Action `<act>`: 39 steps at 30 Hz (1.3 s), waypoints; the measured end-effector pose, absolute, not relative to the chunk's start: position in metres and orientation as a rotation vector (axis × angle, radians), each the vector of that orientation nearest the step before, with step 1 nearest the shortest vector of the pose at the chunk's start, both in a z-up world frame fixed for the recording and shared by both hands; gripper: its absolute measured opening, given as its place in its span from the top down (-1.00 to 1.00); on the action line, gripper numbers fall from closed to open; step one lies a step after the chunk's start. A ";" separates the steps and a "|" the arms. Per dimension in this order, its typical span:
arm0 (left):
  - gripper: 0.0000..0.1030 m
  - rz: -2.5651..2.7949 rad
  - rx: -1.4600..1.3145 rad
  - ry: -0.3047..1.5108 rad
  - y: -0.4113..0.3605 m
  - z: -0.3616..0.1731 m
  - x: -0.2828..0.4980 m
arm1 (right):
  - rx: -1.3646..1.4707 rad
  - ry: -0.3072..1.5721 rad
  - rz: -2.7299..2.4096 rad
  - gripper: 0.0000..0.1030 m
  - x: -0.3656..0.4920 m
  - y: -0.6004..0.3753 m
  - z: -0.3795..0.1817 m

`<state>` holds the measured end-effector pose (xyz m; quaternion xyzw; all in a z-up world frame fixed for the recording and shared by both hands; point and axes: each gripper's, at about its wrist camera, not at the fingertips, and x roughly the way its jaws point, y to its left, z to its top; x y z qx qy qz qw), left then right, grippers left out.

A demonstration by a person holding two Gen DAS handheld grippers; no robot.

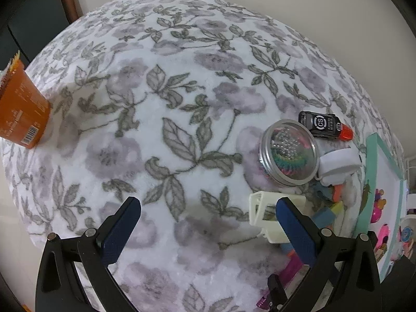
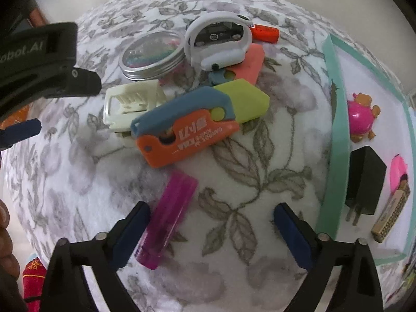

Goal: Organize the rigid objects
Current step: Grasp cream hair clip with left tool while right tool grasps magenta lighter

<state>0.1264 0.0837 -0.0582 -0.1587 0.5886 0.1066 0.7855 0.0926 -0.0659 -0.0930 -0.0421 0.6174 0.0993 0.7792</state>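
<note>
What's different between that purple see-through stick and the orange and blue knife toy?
The purple stick is translucent, slim and one colour; the knife toy is opaque, wider, orange and blue with white lettering. The stick lies alone, while the toy overlaps neighbouring pieces. Both rest flat on the floral cloth.

left wrist: table looked down on from above, angled forward, pile at right edge | right wrist: pile viewed close, downward | shared: round tin, teal tray

One tin, two toy knives, one lighter, one plug.
</note>
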 end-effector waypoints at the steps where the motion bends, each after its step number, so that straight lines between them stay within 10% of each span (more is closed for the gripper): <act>1: -1.00 0.220 -0.358 1.268 0.083 -0.059 0.127 | -0.083 1.333 0.209 -0.77 0.093 -0.067 -0.093; 13: -1.00 0.089 -0.410 1.256 0.060 -0.067 0.131 | -0.011 1.335 0.128 0.10 0.097 -0.101 -0.082; 20: -0.95 0.063 -0.388 1.271 0.049 -0.078 0.134 | 0.004 1.347 0.123 0.24 0.096 -0.104 -0.079; 32: -0.18 0.063 -0.373 1.264 0.047 -0.084 0.136 | -0.001 1.346 0.132 0.24 0.092 -0.101 -0.077; 39: -0.15 0.090 -0.308 1.289 0.046 -0.083 0.132 | 0.036 1.355 0.124 0.22 0.090 -0.106 -0.078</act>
